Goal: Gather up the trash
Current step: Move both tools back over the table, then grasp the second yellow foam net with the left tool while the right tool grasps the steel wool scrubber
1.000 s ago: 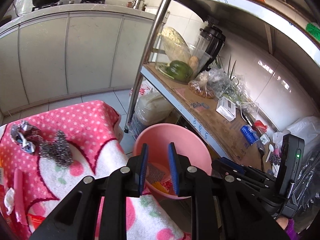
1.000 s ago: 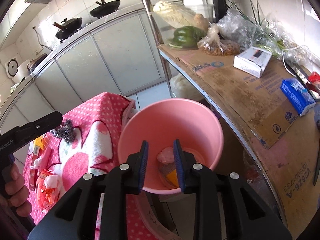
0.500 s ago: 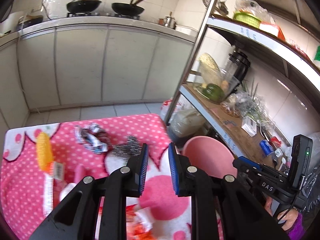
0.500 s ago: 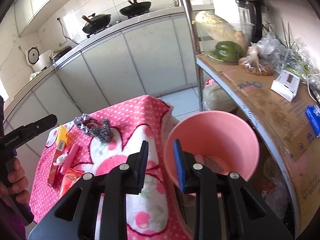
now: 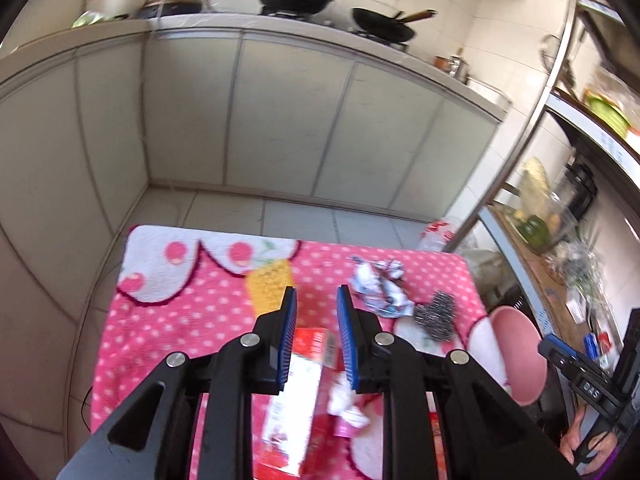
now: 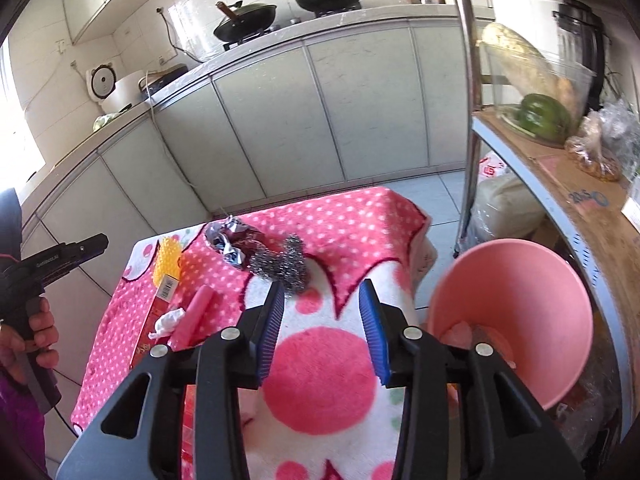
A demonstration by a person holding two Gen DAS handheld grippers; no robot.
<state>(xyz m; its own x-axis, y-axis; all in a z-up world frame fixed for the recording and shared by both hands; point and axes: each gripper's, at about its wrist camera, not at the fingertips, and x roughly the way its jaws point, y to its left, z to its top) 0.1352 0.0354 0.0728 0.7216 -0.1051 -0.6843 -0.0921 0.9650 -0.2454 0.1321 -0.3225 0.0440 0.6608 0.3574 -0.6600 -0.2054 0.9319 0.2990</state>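
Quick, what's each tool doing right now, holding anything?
Left tool: open, holding nothing.
Right tool: open, holding nothing; its jaws have just been opening.

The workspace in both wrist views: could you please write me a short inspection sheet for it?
Surface: pink polka-dot blanket over a small table.
Job's things: crumpled foil wrapper, steel-wool scourer, pink stick, white wad and red packet on the blanket; pink bucket beside it, some trash inside.
Clutter: yellow spiky brush.
Grippers: left claw open, empty, over the red packet; right claw just opened wider, empty, above the blanket.
Cables: one on the counter.
Surroundings: grey cabinets, woks, metal shelf with green pepper.
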